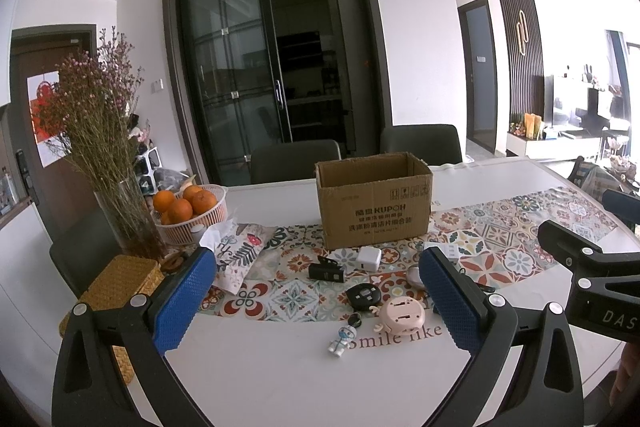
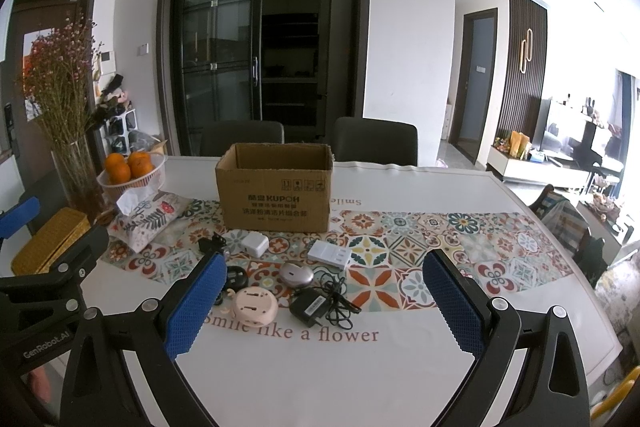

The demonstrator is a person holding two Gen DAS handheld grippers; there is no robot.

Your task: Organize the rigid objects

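Several small items lie just before the box [image 2: 274, 187], still unpacked. Both grippers, left [image 1: 320, 301] and right [image 2: 324, 301], hang wide open and empty. The charger [image 2: 310, 307] beside its tangled cord [image 2: 338, 297] may drag neighbours along when lifted.

bright daylight from right windows | right side overexposed | strong fisheye edge warp | sharp focus

Left gripper [image 1: 318, 301] is hovering wide apart over keys [image 1: 346, 333] and pink gadget [image 1: 401, 314]; box [image 1: 374, 203] is sitting behind.
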